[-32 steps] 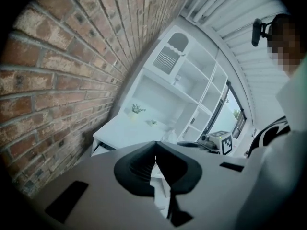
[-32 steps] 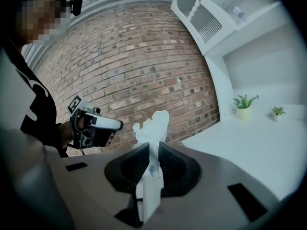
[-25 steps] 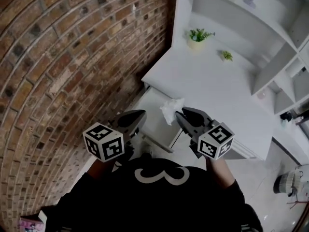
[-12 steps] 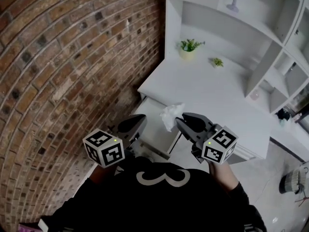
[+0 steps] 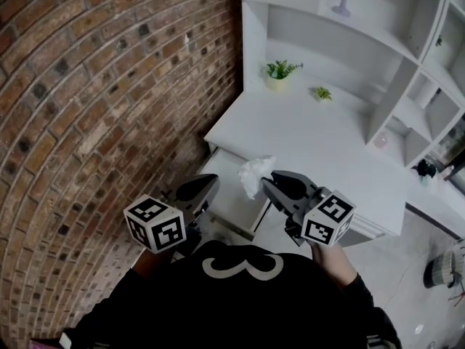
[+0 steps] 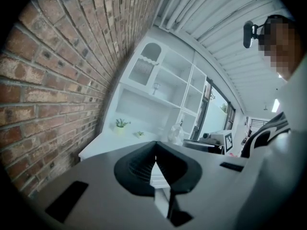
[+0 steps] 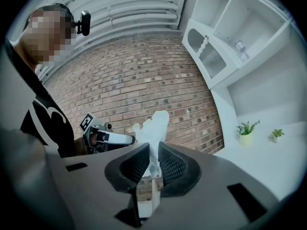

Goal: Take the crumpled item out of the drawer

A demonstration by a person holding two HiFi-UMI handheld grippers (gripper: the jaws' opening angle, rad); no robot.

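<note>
While the right claw (image 7: pixel 153 150) pinches narrow on the lower part of the crumpled item (image 7: pixel 152 127), the white wad stands free above the ribbed pads with its top loose. The left claw (image 6: pixel 155 157) has its jaws together on nothing and hangs just beside the other, on the brick-wall side.

In the head view the crumpled item sits in the air over the open drawer (image 5: pixel 227 171), close to the front edge of the worktop (image 5: pixel 320 137). It looks already lifted clear of the drawer.

It looks like tissue or thin paper, so it is probably very light, soft and easy to tear. It is unlikely to slip from ribbed pads. The dense middle of the crumple is the safer place to hold, since a loose corner could rip away.

The brick wall (image 5: pixel 109 86) closes off the left side near the drawer. The worktop lip and the drawer rim are the edges most likely to snag. Open room lies toward the person and to the right. The worktop is mostly bare, with only 2 small plants (image 5: pixel 280 71) far back by the shelves (image 5: pixel 407 93).
</note>
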